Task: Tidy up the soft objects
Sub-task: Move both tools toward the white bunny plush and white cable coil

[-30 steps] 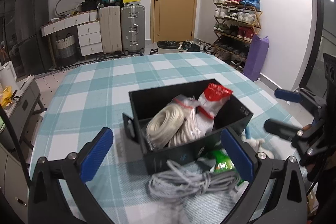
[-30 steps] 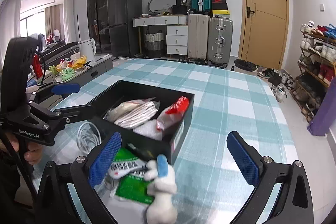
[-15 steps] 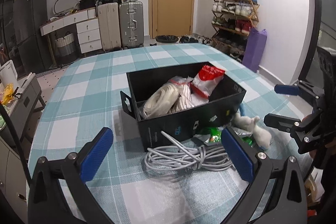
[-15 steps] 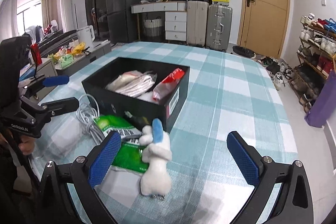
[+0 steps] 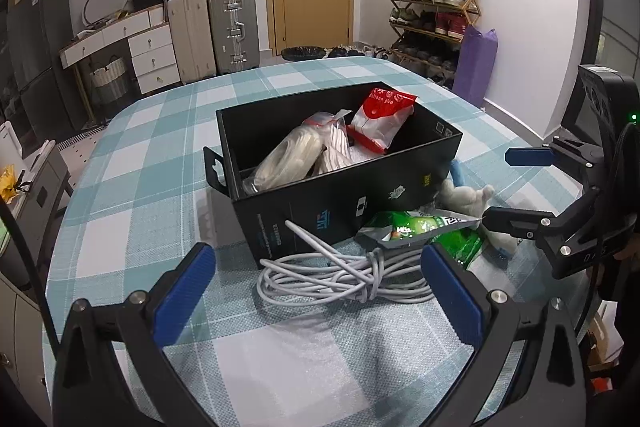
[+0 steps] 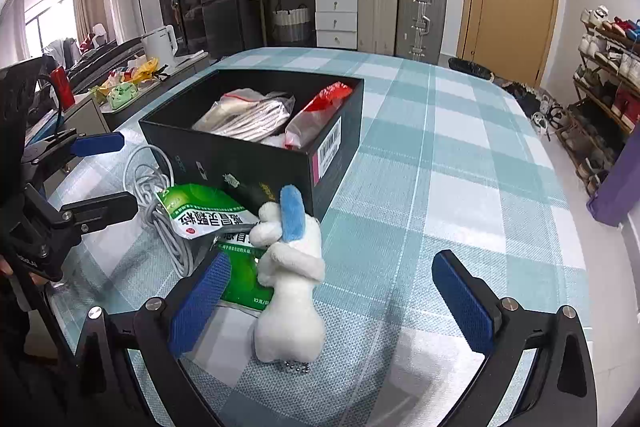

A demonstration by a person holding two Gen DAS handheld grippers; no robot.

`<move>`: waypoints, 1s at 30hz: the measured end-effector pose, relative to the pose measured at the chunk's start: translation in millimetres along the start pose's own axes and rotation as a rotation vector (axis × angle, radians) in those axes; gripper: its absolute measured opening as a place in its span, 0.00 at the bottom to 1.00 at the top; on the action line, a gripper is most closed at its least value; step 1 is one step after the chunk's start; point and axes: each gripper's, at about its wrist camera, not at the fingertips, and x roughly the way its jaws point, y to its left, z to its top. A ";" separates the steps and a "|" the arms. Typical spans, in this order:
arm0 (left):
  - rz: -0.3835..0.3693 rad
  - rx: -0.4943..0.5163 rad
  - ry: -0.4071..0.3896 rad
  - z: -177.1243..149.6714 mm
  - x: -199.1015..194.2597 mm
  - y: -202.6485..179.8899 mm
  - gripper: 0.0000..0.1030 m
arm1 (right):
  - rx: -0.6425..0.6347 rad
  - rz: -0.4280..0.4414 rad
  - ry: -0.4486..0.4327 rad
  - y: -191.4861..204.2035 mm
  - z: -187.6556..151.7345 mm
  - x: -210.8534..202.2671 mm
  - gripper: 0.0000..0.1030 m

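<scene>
**Two wrist views crossing over one box**

The left wrist camera looks low across the table from its near edge toward the door, close to the black box. The right wrist camera faces the same box from the adjoining edge. Both share box, cable and plush toy.

A white plush toy with a blue ear lies on the teal-checked cloth surface, between the wide-apart fingers of the right tool. It rests on green printed packets beside a coiled white cable and an open black cardboard box holding bagged items.
</scene>
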 end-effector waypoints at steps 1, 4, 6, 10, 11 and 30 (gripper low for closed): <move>-0.003 0.000 0.008 -0.6 1.2 0.9 1.00 | 0.001 0.001 0.005 -0.2 -0.6 1.6 0.99; -0.007 -0.002 0.025 -2.7 4.9 2.1 1.00 | 0.001 -0.001 0.020 -0.3 -1.9 4.8 0.99; -0.007 0.004 0.044 -4.2 8.3 1.7 1.00 | 0.003 0.000 0.025 -1.0 -2.2 6.5 0.99; -0.004 0.018 0.065 -6.7 12.4 0.2 1.00 | 0.008 0.004 0.031 -1.9 -3.3 8.2 0.99; -0.001 0.022 0.069 -7.1 13.6 -0.1 1.00 | 0.008 0.005 0.034 -2.1 -3.2 8.7 0.99; -0.001 -0.029 0.131 -11.9 30.5 10.1 1.00 | 0.048 0.038 0.081 -4.1 -6.6 20.9 0.99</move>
